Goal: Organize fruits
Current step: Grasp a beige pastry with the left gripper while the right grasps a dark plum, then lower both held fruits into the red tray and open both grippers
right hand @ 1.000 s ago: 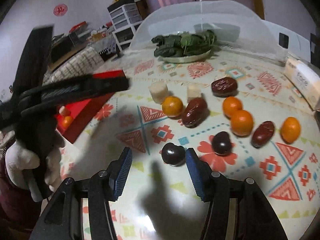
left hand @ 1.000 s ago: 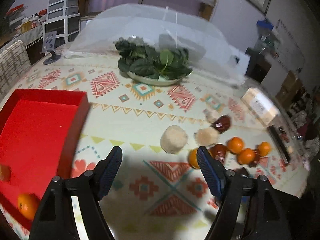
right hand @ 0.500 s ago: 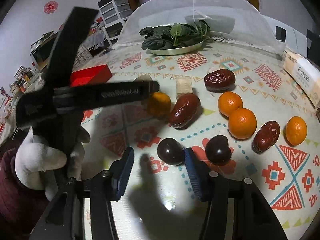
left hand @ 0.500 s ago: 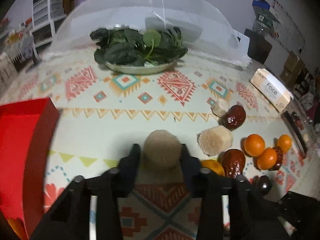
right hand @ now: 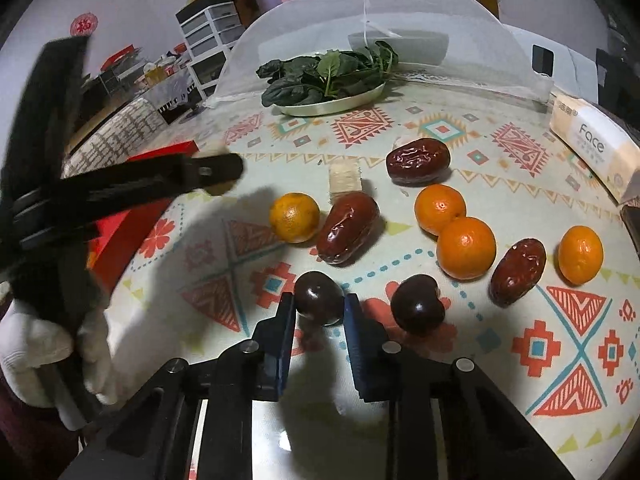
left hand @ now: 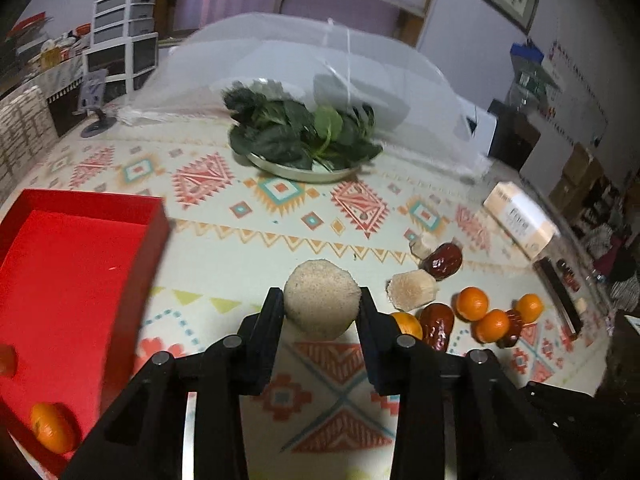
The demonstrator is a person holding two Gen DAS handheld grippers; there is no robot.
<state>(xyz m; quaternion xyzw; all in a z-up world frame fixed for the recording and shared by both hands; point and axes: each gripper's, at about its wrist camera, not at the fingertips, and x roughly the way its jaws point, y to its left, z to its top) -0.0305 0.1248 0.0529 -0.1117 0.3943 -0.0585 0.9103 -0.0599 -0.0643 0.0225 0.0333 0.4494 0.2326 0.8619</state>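
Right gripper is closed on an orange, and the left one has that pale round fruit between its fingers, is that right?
Not quite. In the right wrist view the right gripper is closed on a dark plum, not an orange. The rest holds: the left gripper has the pale round fruit between its fingers.

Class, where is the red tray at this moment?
In the left wrist view, the red tray sits at the table's left edge, left of the left gripper.

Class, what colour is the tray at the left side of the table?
Bright red tray, seen best in the left wrist view.
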